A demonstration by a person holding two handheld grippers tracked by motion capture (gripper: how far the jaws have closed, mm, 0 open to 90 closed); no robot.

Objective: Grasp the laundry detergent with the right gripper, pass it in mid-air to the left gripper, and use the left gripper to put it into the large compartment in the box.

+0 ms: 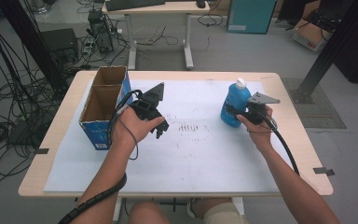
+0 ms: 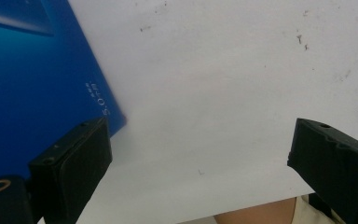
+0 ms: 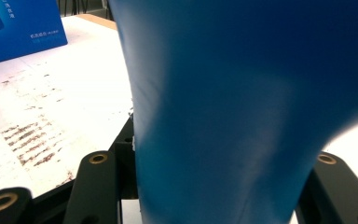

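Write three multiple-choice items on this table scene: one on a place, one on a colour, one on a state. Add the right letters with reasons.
1. Where does the cardboard box stand?
A. At the table's left
B. At its right
C. On the floor

2. What colour is the bottle's cap?
A. Red
B. White
C. Black

3. How are the right tongs?
A. Open over the box
B. Lying on the table
C. Shut on the blue bottle

Key: 1 A, the high view shows it by the left edge. 2 B, the cap tops the bottle. 3 C, the right gripper view shows the bottle between the jaws.
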